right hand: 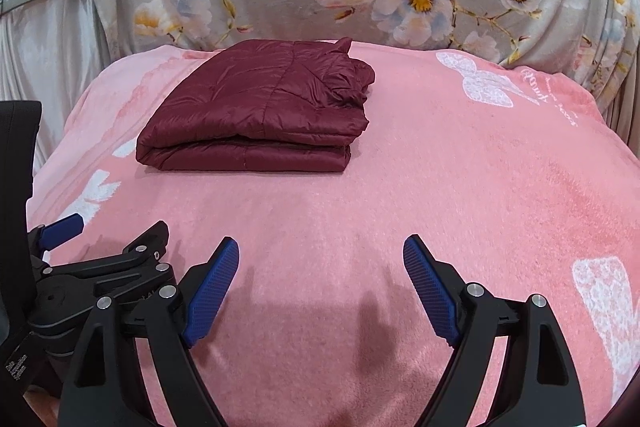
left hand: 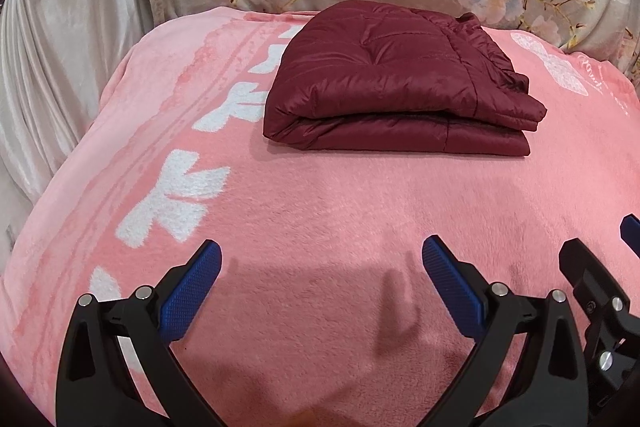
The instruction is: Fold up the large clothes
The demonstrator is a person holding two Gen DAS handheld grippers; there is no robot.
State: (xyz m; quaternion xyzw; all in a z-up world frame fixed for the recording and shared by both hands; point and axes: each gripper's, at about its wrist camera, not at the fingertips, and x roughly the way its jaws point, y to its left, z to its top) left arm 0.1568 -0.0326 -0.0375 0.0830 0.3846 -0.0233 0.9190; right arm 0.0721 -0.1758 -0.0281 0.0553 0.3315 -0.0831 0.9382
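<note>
Four blue fingers [left hand: 208,259] spread empty; one folded maroon jacket [left hand: 396,83] beyond.

The inner layers of the folded maroon jacket [left hand: 400,83] are tucked out of sight, and its far side is hidden behind its own bulk. In the left wrist view, the right tool [left hand: 600,251] is cut off at the right edge, with only one blue pad fully shown. In the right wrist view, the left tool [right hand: 112,227] is clipped at the left edge. The small script on the pink blanket [right hand: 400,211] near its far right corner cannot be read. The bed beneath is completely covered.
</note>
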